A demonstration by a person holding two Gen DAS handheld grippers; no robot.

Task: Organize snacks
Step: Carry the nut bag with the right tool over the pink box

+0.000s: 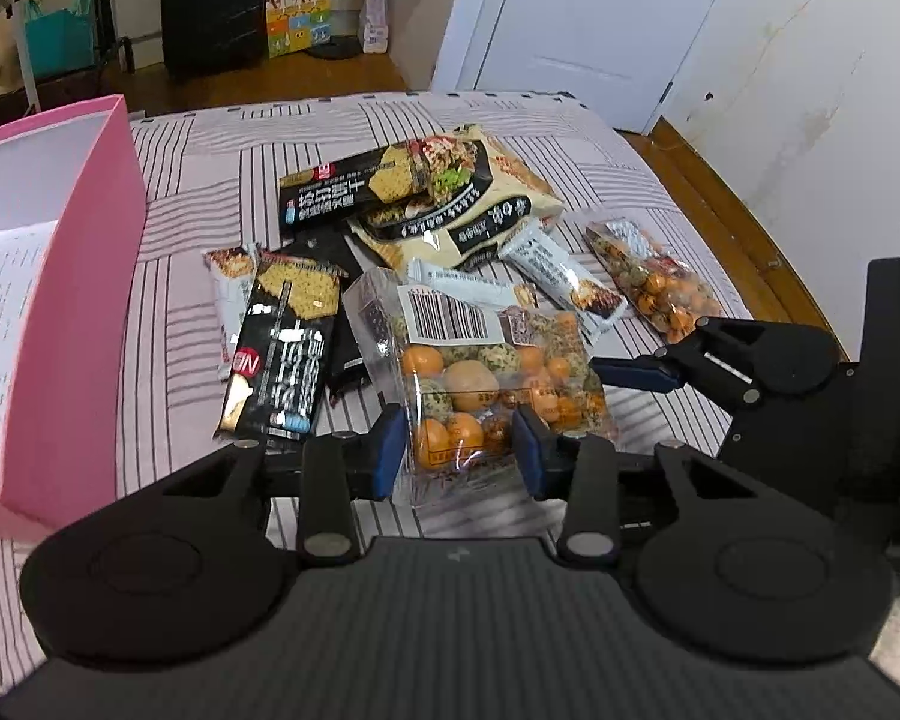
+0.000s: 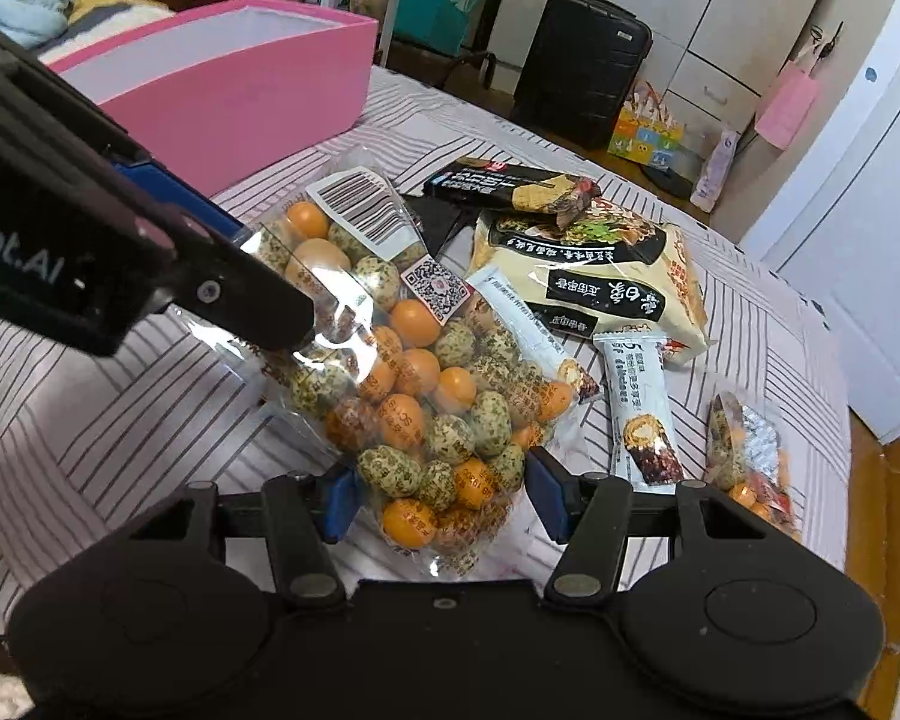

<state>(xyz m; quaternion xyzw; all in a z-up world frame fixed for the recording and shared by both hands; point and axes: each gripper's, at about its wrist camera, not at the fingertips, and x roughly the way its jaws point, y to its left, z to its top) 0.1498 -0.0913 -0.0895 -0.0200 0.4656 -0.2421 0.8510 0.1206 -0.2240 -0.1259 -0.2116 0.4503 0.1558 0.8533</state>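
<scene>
Snack bag [image 1: 480, 384] apparently clamped between both grippers' jaws (striped bedspread [image 1: 210, 144] beneath).

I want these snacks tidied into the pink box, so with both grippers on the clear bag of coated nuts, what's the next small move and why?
Probably carry the nut bag left to the pink box. The left gripper and right gripper each have fingers at the bag's sides, and the box is open, with only a paper visible inside. The right grip looks loose, so go slowly.

Home bedroom; striped bed [image 1: 222, 138], suitcase [image 1: 213, 0].
</scene>
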